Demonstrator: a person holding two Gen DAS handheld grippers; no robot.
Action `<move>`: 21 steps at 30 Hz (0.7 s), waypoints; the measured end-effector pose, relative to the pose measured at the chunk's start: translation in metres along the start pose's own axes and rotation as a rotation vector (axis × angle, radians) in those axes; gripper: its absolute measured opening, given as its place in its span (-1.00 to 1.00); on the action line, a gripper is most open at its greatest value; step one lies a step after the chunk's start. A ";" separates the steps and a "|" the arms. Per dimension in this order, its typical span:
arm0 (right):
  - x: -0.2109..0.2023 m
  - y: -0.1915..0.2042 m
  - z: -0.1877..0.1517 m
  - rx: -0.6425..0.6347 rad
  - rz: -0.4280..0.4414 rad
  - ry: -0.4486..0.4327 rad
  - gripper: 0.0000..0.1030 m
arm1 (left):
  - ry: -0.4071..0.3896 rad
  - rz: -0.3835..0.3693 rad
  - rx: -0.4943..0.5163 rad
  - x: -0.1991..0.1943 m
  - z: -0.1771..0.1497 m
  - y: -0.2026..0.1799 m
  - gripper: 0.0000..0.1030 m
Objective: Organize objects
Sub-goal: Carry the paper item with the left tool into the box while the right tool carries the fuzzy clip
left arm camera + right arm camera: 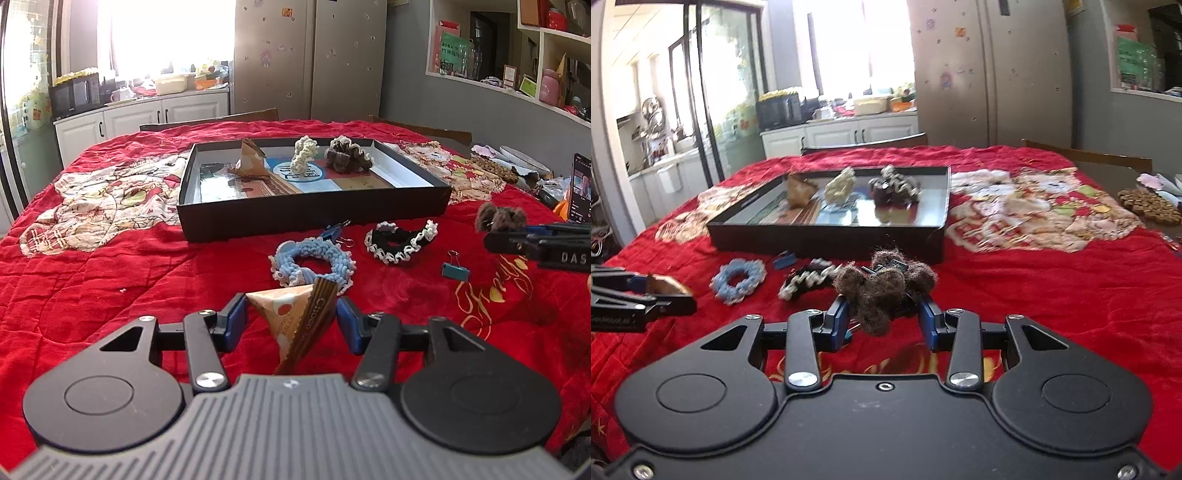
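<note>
- The left gripper [291,321] pinches a stiff, pyramid-shaped foil snack packet [295,314] by its creased sides, held clear of the red quilted cloth [110,295] on the table, probably bound for the far tray.
- The right gripper [882,319] squeezes a fuzzy brown scrunchie [882,288], soft and lumpy.
- The black shallow tray [314,214] already holds a similar packet and two knitted scrunchies; the blue crocheted scrunchie [314,262] lies on the cloth, near.

Quilted red cloth [110,295], fuzzy, perhaps woollen scrunchie [882,288]

- We see a red quilt [110,295] with cream patchwork.
- Our near scrunchie [314,262] is blue, white-edged.
- The far tray [310,214] is black.
- Our right clip [455,270] is teal.
</note>
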State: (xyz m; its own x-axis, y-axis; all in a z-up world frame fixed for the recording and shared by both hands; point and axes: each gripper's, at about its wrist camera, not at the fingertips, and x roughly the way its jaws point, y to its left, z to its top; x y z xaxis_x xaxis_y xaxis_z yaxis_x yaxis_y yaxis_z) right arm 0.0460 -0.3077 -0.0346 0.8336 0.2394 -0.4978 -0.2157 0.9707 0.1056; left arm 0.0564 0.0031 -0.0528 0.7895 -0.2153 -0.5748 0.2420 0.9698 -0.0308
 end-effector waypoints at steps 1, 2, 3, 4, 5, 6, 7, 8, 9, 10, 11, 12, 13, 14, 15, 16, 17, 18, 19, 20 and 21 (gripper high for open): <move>-0.002 -0.002 0.001 0.002 -0.004 -0.007 -0.27 | -0.003 0.000 -0.001 -0.001 0.001 0.000 0.03; -0.003 -0.003 0.002 0.003 -0.006 -0.012 -0.27 | -0.002 -0.002 -0.001 -0.002 0.002 0.000 -0.05; -0.004 -0.004 0.003 0.004 -0.008 -0.015 -0.27 | -0.002 -0.007 -0.005 -0.002 0.003 0.001 -0.05; -0.005 -0.004 0.004 0.004 -0.008 -0.018 -0.27 | -0.003 -0.012 -0.009 -0.003 0.004 0.001 -0.05; -0.006 -0.004 0.005 0.002 -0.008 -0.021 -0.27 | -0.005 -0.014 -0.008 -0.004 0.005 0.001 -0.05; -0.007 -0.004 0.006 0.001 -0.008 -0.023 -0.27 | -0.009 -0.014 -0.005 -0.004 0.006 0.000 -0.05; -0.008 -0.003 0.006 -0.001 -0.007 -0.026 -0.27 | -0.014 -0.013 -0.002 -0.005 0.007 0.000 -0.05; -0.008 -0.003 0.007 -0.003 -0.004 -0.028 -0.27 | -0.017 -0.015 -0.001 -0.006 0.008 -0.001 -0.05; -0.009 -0.002 0.008 -0.005 -0.003 -0.029 -0.27 | -0.021 -0.018 0.000 -0.007 0.009 -0.001 -0.05; -0.009 -0.002 0.009 -0.007 0.000 -0.031 -0.27 | -0.024 -0.020 0.000 -0.008 0.011 -0.001 -0.05; -0.009 -0.002 0.010 -0.007 0.004 -0.032 -0.27 | -0.028 -0.022 0.000 -0.009 0.013 -0.001 -0.06; -0.009 -0.001 0.011 -0.007 0.010 -0.033 -0.27 | -0.033 -0.023 -0.001 -0.010 0.015 -0.001 -0.06; -0.009 -0.001 0.013 -0.006 0.016 -0.034 -0.27 | -0.041 -0.022 -0.001 -0.011 0.017 -0.001 -0.06; -0.008 0.000 0.015 -0.006 0.024 -0.035 -0.27 | -0.050 -0.020 0.001 -0.012 0.019 0.000 -0.06; -0.007 0.001 0.017 -0.008 0.029 -0.036 -0.27 | -0.057 -0.018 0.002 -0.013 0.022 0.000 -0.06; -0.006 0.002 0.018 -0.013 0.032 -0.038 -0.27 | -0.065 -0.016 0.002 -0.014 0.025 0.001 -0.06; -0.005 0.004 0.021 -0.019 0.034 -0.041 -0.27 | -0.071 -0.015 0.002 -0.014 0.028 0.002 -0.06; -0.004 0.005 0.023 -0.024 0.036 -0.043 -0.27 | -0.078 -0.012 0.003 -0.014 0.031 0.003 -0.06; -0.003 0.006 0.026 -0.031 0.039 -0.046 -0.27 | -0.085 -0.007 0.006 -0.014 0.035 0.004 -0.06; -0.001 0.007 0.029 -0.041 0.039 -0.051 -0.27 | -0.093 0.000 0.009 -0.013 0.038 0.004 -0.06; 0.000 0.009 0.032 -0.047 0.038 -0.056 -0.27 | -0.101 0.005 0.011 -0.012 0.041 0.005 -0.06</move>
State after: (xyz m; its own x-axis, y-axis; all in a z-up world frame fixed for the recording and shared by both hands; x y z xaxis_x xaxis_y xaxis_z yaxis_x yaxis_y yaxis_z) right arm 0.0605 -0.2985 -0.0063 0.8515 0.2776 -0.4448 -0.2701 0.9594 0.0818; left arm 0.0712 0.0055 -0.0121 0.8432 -0.2216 -0.4898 0.2441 0.9696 -0.0185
